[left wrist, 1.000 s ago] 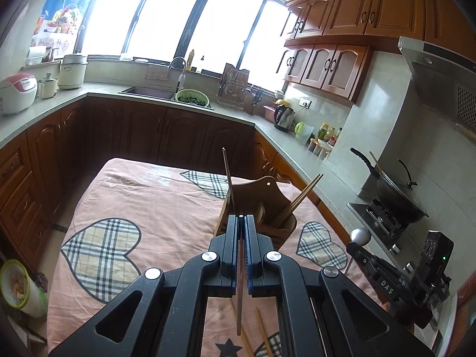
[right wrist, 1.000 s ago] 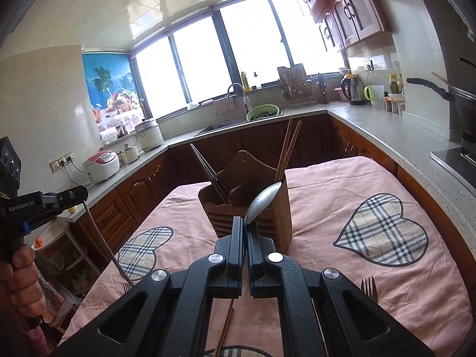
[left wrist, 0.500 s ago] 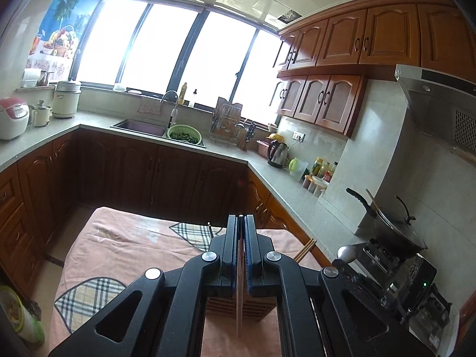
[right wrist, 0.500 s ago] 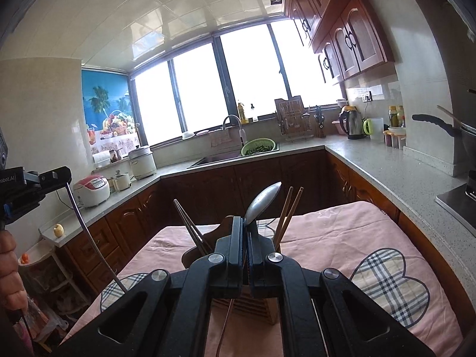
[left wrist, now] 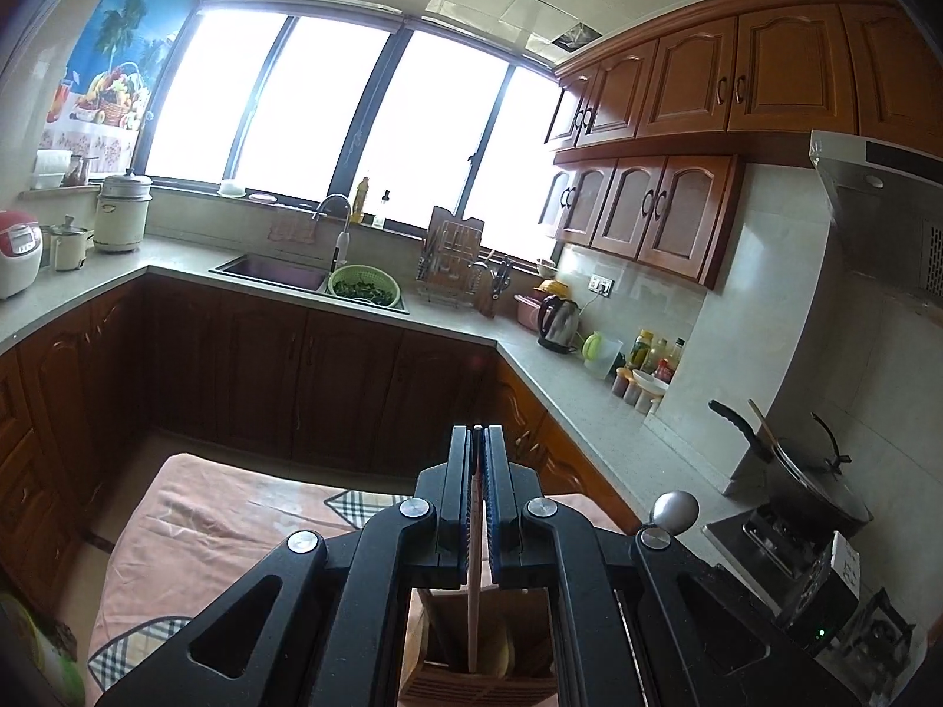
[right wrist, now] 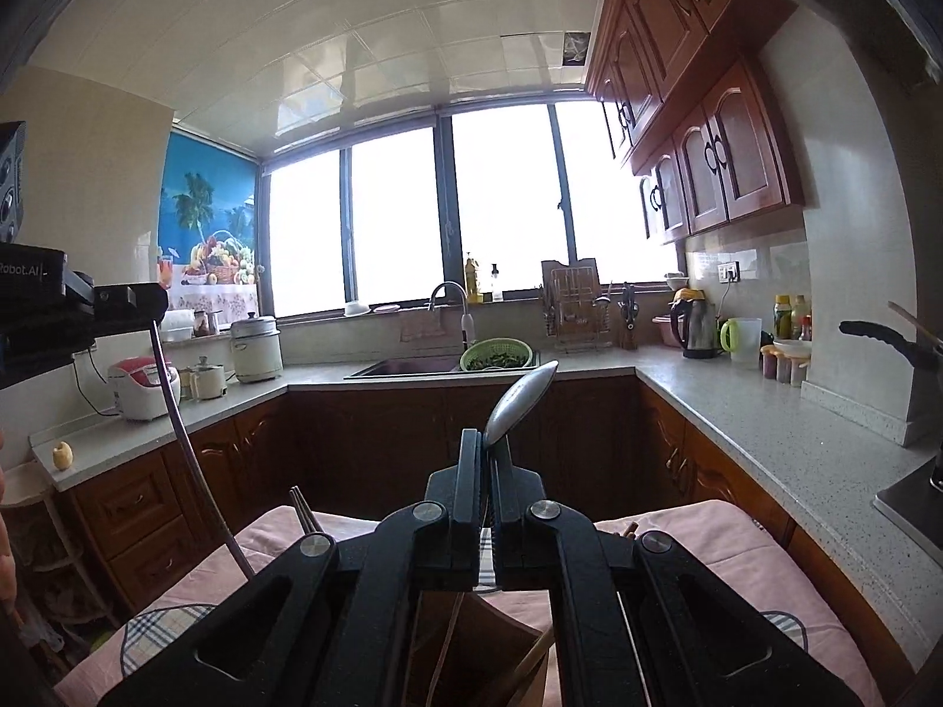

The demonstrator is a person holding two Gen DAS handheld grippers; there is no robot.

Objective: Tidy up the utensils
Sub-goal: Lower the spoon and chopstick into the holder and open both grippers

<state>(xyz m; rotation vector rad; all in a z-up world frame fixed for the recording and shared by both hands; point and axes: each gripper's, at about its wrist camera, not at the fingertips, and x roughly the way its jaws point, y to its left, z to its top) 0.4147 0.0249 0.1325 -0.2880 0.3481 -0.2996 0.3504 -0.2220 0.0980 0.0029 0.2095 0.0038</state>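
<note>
— Left wrist view? — The left gripper [left wrist: 477,442] is clamped on a chopstick [left wrist: 473,601] that hangs into the wooden holder [left wrist: 471,677] below.
— Right wrist view? — The right gripper [right wrist: 484,459] pinches a spoon [right wrist: 518,397], bowl up, above the holder.

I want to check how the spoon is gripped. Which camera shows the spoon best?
The right wrist view: the spoon has its bowl sticking up above the right gripper, whose jaws are shut on the handle. The left wrist view shows only a rounded metal end beside the gripper body.
</note>
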